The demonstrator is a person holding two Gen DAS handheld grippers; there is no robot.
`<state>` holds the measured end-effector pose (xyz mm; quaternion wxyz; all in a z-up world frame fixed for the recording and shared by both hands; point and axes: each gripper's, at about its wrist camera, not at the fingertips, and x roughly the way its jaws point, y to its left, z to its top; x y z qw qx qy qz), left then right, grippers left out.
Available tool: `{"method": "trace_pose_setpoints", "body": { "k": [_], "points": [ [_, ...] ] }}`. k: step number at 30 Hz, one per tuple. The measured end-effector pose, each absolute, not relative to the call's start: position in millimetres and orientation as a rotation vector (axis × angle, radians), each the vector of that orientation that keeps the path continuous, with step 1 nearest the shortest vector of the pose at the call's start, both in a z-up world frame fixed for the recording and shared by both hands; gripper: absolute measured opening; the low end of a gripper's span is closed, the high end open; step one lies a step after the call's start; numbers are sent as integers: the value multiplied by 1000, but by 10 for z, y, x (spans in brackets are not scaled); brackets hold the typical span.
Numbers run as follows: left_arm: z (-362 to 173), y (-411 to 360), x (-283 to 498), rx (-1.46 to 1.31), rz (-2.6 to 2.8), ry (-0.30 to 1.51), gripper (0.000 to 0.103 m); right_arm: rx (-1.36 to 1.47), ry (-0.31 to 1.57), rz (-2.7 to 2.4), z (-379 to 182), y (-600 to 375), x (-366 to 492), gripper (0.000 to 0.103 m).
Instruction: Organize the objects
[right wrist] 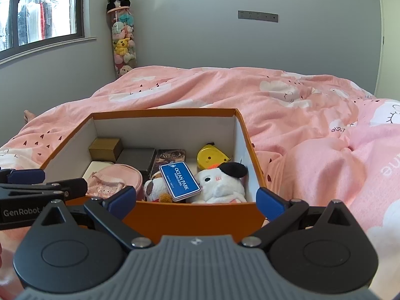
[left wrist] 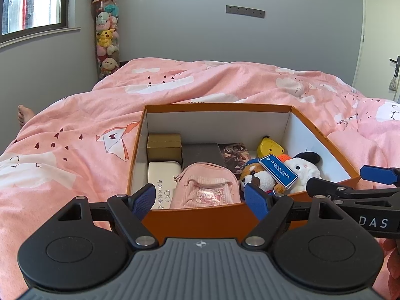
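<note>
Currently both grippers empty, jaws spread wide. Left gripper (left wrist: 200,198) and right gripper (right wrist: 197,203) sit side by side at the near wall of the orange box (left wrist: 200,218), each straddling part of that wall, not clamped on it. Can't tell whether any pad touches the cardboard.

Box rests on the pink duvet (left wrist: 75,125), open top, everything already inside. In the left view: gold box (left wrist: 163,146) at 11 o'clock in the box, white case (left wrist: 162,180) just in front of it, pink mini backpack (left wrist: 203,187) near centre front, dark flat case (left wrist: 201,153) behind that. Yellow item (left wrist: 271,147) at 1 o'clock, brown-white plush (left wrist: 257,176) and white plush (left wrist: 306,168) at 4 o'clock, touching each other.

My read: sorting looks mostly done. If the next move is shifting or squaring the box, grip the near wall low and even on both sides; thin cardboard will buckle if pinched at the rim. Watch the hanging tag.

Legible text: blue tag (right wrist: 180,177) reads "OCEAN PARK HONG KONG". Gripper bodies show "GenRobot" and "DAS". White case has printed characters, too small to read.
</note>
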<state>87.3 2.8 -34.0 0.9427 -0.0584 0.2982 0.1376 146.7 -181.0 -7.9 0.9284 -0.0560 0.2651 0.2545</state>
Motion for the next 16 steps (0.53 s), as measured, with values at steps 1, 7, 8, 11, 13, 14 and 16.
{"method": "trace_pose_setpoints", "body": {
  "k": [1, 7, 8, 11, 13, 14, 16],
  "points": [
    [-341, 29, 874, -119, 279, 608, 93, -115, 543, 521, -79, -1810, 1467, 102],
    [-340, 28, 872, -120, 280, 608, 93, -115, 544, 522, -80, -1810, 1467, 102],
    [-340, 29, 872, -120, 280, 608, 93, -115, 544, 522, -79, -1811, 1467, 102],
    [-341, 29, 873, -119, 281, 607, 93, -115, 544, 522, -79, -1810, 1466, 102],
    [-342, 29, 871, -119, 280, 608, 93, -115, 545, 522, -85, -1811, 1460, 102],
    [-342, 28, 871, -119, 280, 608, 93, -115, 545, 521, -84, -1810, 1460, 102],
    [-340, 25, 868, -118, 280, 609, 93, -115, 546, 521, -88, -1812, 1457, 102]
  ]
}}
